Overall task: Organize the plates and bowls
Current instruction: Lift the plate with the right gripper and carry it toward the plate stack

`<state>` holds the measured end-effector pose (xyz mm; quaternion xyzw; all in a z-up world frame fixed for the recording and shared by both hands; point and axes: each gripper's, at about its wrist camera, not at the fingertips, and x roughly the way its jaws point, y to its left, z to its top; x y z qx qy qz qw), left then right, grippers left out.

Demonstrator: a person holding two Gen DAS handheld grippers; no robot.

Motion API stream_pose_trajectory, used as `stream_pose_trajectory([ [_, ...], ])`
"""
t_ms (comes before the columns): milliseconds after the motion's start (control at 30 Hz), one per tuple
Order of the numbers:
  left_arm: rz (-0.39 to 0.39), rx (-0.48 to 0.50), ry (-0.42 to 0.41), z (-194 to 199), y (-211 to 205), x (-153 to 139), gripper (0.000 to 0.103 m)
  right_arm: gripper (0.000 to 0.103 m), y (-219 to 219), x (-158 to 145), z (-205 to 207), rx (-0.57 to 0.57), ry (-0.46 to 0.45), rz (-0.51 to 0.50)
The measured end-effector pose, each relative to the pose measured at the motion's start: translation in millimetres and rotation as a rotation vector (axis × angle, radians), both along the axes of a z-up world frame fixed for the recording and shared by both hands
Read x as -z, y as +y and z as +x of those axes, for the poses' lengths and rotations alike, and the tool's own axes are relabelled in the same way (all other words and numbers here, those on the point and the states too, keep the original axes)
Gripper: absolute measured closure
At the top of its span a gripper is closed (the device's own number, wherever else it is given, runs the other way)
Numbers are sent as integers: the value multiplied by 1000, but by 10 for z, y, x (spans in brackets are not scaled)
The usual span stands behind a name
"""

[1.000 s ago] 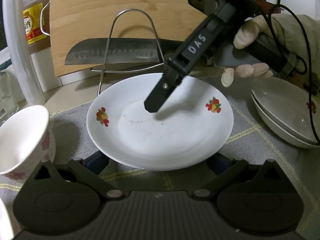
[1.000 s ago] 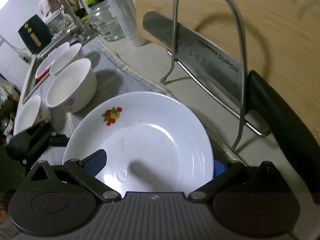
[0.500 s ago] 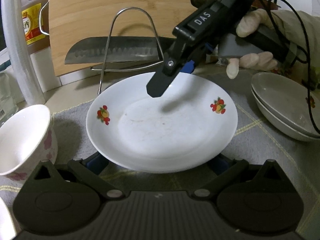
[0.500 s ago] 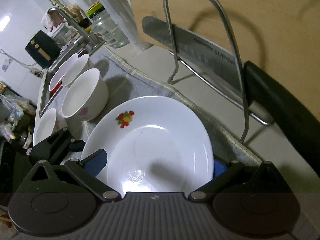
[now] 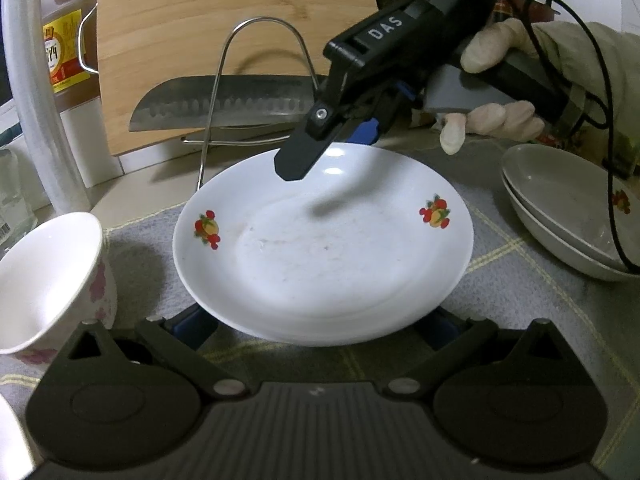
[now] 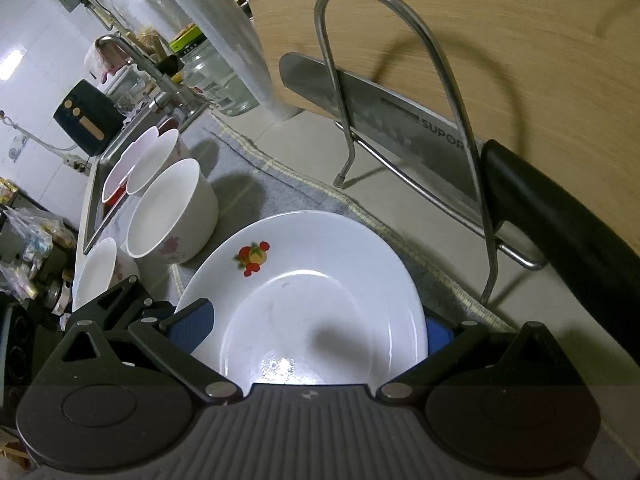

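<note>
While the left claw (image 5: 320,320) sits low with its blue-padded fingers (image 5: 192,322) spread wide apart, the white plate (image 5: 324,248) with red fruit prints lies between and above them, its near rim over the gap; whether the pads touch the plate cannot be told. Over the plate's far rim hangs the right claw (image 5: 340,136), held by a gloved hand (image 5: 496,116). Its own camera shows its fingers wide apart too, one blue pad (image 6: 192,322) at each side of the same plate (image 6: 304,300), clamped on nothing that I can see. Under the plate lies a grey cloth (image 5: 520,280) with pale yellow lines, spread on the tabletop (image 6: 304,152). Left of the plate stands a white bowl (image 5: 48,280) with pink flowers; the right wrist view shows more bowls (image 6: 156,164) lined up beyond it toward a sink (image 6: 94,184). To the right, well apart from the plate, two more plates (image 5: 560,212) are stacked. Behind the plate stands a wire rack (image 5: 260,80) carrying a knife (image 5: 224,104), with a wooden cutting board (image 5: 232,32) leaning upright behind it and a bottle (image 5: 64,52) at far left.
</note>
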<state>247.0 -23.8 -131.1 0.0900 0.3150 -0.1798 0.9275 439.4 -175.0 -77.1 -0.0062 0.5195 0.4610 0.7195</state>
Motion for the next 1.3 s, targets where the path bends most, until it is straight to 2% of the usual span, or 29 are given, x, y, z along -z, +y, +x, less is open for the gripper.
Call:
stream_pose_trajectory([
  [800, 6, -4, 4, -65, 27, -68, 1, 0, 22, -97, -254, -41, -29, -18],
  [1300, 12, 3, -7, -307, 5, -233, 1, 0, -49, -290, -547, -28, -52, -5],
])
